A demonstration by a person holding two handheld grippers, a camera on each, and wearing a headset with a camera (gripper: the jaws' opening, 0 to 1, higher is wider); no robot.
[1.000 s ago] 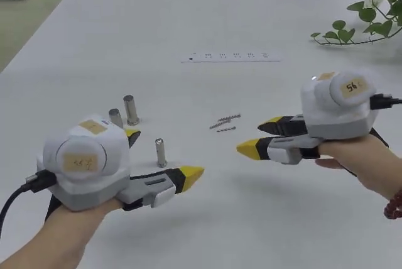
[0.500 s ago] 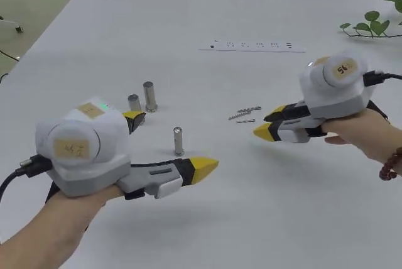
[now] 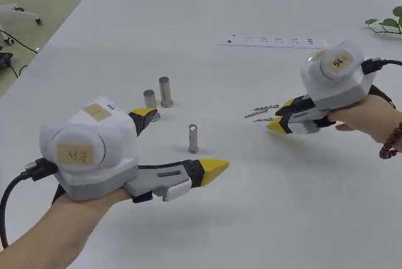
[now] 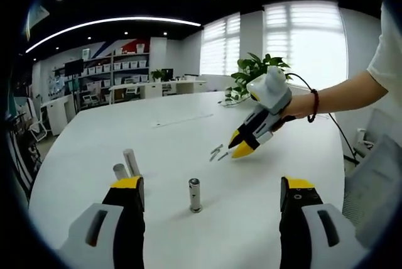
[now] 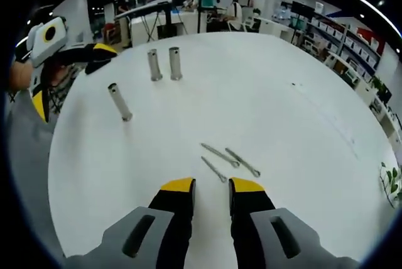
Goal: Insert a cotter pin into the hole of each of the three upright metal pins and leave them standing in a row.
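Three steel pins stand upright on the white table (image 3: 264,206): two close together (image 3: 165,92) (image 3: 150,100) and a single one (image 3: 193,138) nearer me. My left gripper (image 3: 182,140) is wide open, its jaws on either side of the single pin (image 4: 195,195) without touching it. Several cotter pins (image 3: 264,112) lie loose in a small cluster at mid-table. My right gripper (image 3: 281,115) is low, just right of them, open by a narrow gap and holding nothing. In the right gripper view the cotter pins (image 5: 223,159) lie just ahead of its tips (image 5: 212,185).
A white power strip (image 3: 270,41) lies at the far side of the table. A leafy plant (image 3: 386,24) reaches in at the far right. The table's left edge (image 3: 59,36) drops to the floor.
The right gripper has moved closer to the cotter pins and its jaws have narrowed. The left gripper stays beside the single pin. The head camera has shifted.
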